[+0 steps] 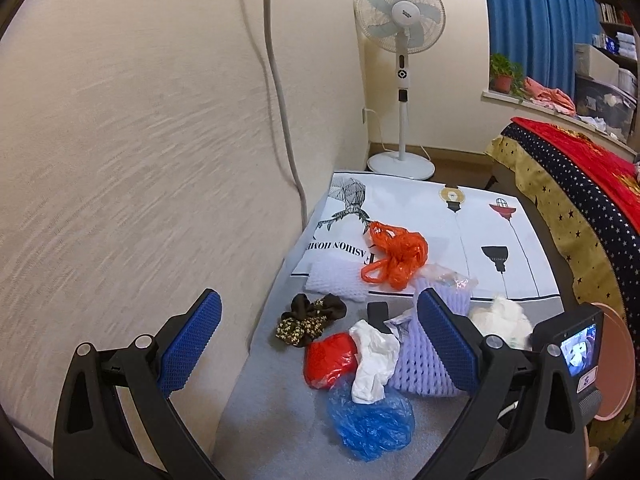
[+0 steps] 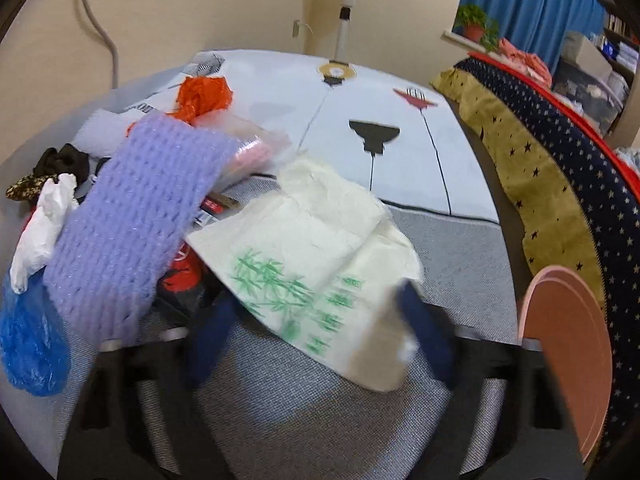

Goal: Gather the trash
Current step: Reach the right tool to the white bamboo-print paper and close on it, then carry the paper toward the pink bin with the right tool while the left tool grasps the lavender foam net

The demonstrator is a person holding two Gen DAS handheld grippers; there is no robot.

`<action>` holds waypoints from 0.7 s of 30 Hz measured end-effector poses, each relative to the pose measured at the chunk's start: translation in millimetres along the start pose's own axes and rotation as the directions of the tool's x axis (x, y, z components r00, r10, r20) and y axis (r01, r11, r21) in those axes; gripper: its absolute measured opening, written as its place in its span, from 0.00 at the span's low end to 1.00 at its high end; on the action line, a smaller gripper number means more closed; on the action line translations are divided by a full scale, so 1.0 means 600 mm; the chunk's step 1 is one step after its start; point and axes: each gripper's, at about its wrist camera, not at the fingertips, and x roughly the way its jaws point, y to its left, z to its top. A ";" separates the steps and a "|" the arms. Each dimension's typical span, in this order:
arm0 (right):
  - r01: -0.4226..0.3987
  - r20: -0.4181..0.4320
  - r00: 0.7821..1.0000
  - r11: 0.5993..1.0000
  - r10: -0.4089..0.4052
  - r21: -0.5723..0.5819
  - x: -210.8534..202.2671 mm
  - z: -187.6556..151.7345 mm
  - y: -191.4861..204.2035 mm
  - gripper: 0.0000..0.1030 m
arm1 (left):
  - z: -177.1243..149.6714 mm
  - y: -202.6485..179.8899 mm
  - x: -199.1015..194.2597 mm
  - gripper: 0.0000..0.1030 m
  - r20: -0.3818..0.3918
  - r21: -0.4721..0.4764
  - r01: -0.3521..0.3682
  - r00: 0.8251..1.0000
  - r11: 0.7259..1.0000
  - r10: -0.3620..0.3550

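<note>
The cream paper bag, printed with green bamboo, is lying flat on the grey table top, its long axis running from the far left corner toward the near right one, so that the printed end is pointing at the right gripper. That gripper is tilting steeply down over the bag's near end; its blue fingers are blurred and are standing either side of the bag's printed corner, and whether the pads are already pressing on the paper cannot be told.

Just left of the cream paper bag, and overlapping its far left edge, a lilac foam net sleeve is lying with its long axis running away from the camera and slightly to the right. Further left of the bag a crumpled white plastic is resting, and nearer than that a blue plastic bag. Beyond the bag, at the far left, an orange plastic bag is sitting on the printed white cloth. To the right of the bag a pink round bin is standing at the table's edge.

The left gripper is hovering with its jaws spread wide and empty, pointing down at a moderate slope over the trash heap left of the cream paper bag; a red plastic lump is lying between its fingers in view.
</note>
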 end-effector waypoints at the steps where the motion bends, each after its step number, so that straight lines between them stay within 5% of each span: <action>1: -0.008 0.002 1.000 1.000 0.008 0.013 -0.001 0.000 -0.005 0.55 | 0.000 0.003 0.001 0.92 -0.003 -0.011 0.000 1.000 1.000 0.000; 5: -0.035 0.070 0.997 0.998 0.032 0.049 -0.023 -0.006 -0.018 0.36 | 0.000 0.009 0.004 0.92 -0.004 -0.027 -0.012 1.000 1.000 0.012; 6: -0.022 0.088 0.996 0.999 0.018 0.038 -0.030 -0.007 -0.016 0.05 | -0.001 0.010 0.004 0.92 -0.005 -0.032 -0.010 1.000 0.999 0.010; 12: -0.010 0.152 0.988 0.999 0.003 0.046 -0.098 0.006 -0.041 0.02 | -0.001 0.013 0.001 0.92 0.021 -0.056 0.023 1.000 0.998 -0.022; 21: -0.030 0.226 0.974 0.999 0.022 0.032 -0.315 0.003 -0.122 0.02 | -0.018 -0.062 -0.016 0.92 0.060 -0.038 0.138 0.989 0.990 -0.136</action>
